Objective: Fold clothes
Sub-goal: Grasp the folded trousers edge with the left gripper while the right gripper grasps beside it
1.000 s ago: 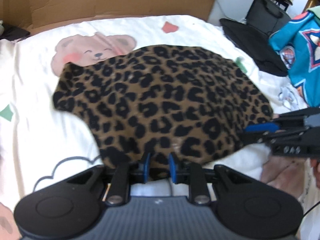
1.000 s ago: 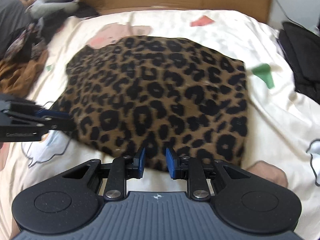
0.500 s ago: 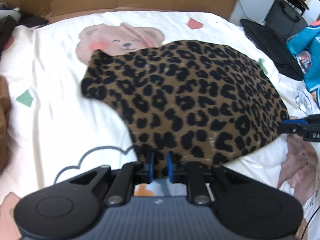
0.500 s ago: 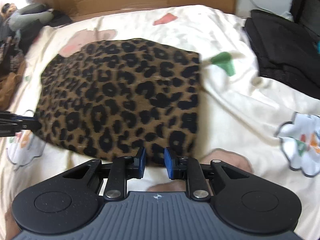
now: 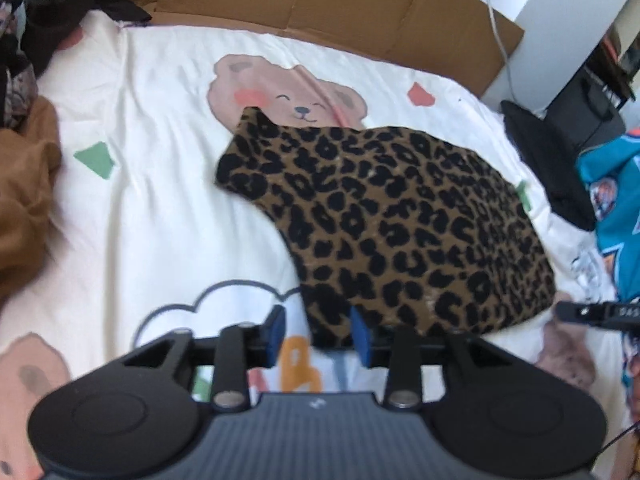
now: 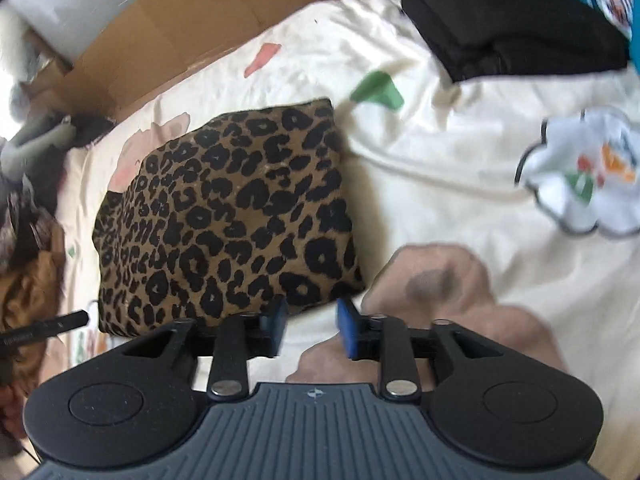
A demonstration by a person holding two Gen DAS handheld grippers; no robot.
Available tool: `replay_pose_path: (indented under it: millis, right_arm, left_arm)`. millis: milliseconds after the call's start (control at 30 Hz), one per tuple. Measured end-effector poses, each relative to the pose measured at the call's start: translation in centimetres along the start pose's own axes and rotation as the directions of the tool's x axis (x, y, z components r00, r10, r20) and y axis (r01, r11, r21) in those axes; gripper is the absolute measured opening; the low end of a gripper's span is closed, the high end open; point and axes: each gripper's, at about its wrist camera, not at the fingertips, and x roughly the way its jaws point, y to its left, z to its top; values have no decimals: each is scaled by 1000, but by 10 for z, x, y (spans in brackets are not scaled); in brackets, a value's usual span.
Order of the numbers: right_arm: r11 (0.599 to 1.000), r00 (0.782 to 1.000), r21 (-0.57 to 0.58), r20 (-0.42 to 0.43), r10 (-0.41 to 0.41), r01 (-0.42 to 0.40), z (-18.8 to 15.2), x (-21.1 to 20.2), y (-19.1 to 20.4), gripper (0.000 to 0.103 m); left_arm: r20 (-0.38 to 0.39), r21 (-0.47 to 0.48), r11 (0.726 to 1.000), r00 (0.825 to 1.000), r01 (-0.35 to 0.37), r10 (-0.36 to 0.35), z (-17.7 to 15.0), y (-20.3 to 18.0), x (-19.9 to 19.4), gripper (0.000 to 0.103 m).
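A folded leopard-print garment [image 5: 400, 220] lies flat on the white cartoon-print bedsheet [image 5: 160, 200]. My left gripper [image 5: 318, 334] stands open at the garment's near left corner, with the corner's edge between its blue pads but not pinched. In the right wrist view the same garment [image 6: 228, 220] lies to the left, and my right gripper [image 6: 311, 326] is open just off its near right corner, over the sheet. The tip of the right gripper [image 5: 592, 314] shows at the left view's right edge.
A cardboard sheet [image 5: 320, 4] lines the far side of the bed. Brown clothing [image 5: 24, 208] is heaped at the left, a folded black garment [image 6: 512, 20] and a teal printed one [image 5: 616, 216] lie at the right.
Both grippers have opened and let go of the garment's near edge. The left one has swung left and the right one right, so the garment lies released on the sheet.
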Motion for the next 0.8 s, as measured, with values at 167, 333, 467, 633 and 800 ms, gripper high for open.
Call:
replay_pose_path:
  millis: [167,333,467,633,800]
  right_arm:
    - [996,1000,80,-3,31,-31,-3,11,-9,43]
    - [979,996,180,22,90,-92,-1,24,-25,43]
    - [957,990,255,44,131,-138,1,27,-37,39]
    - [959,988,238,65,141,-153,2,20,-34,17]
    - [938,985,301,67,159,-172,0,21,-39,21]
  left_arm:
    - [-39,-1,1000,999,9,-9,-6,-5,17,47]
    - [-43,-16,1000,999,26,-26,-10,-3,28,47]
    - [-31,-63,996,997,65,-67,-13,5,31,43]
    - [-22,-73,992,995,100,-102,-15,7,28,11]
    - [-7,-136,983,992,123,-125,-16,18,25,13]
